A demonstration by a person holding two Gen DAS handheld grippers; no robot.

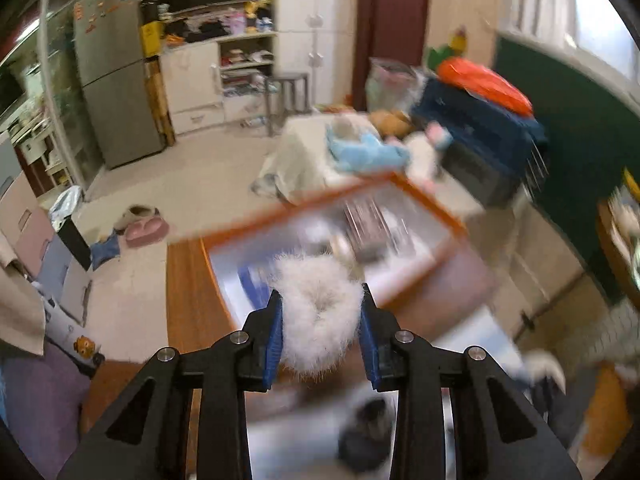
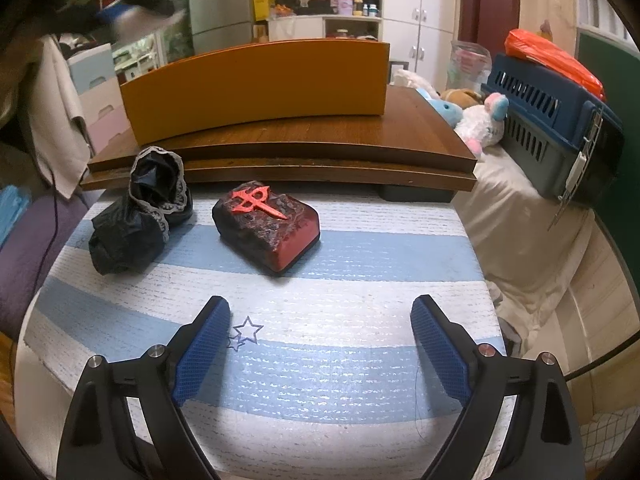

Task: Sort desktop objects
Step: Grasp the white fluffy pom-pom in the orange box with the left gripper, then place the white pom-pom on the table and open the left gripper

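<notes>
At lower centre of the left view, the left gripper (image 1: 322,330) pinches a white fluffy ring (image 1: 320,320) above the orange box (image 1: 320,216). Compressible fur could slip free before clearing its rim. The right gripper (image 2: 320,344) hangs spread over the mat (image 2: 360,360), holding nothing.

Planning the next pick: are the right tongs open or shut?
Open: the right tongs stand wide apart over the striped mat, nothing between them.

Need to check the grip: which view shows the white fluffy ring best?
The left wrist view: the white fluffy ring sits sharp and central, pinched in the left gripper. The right wrist view shows only a blur at top left.
</notes>
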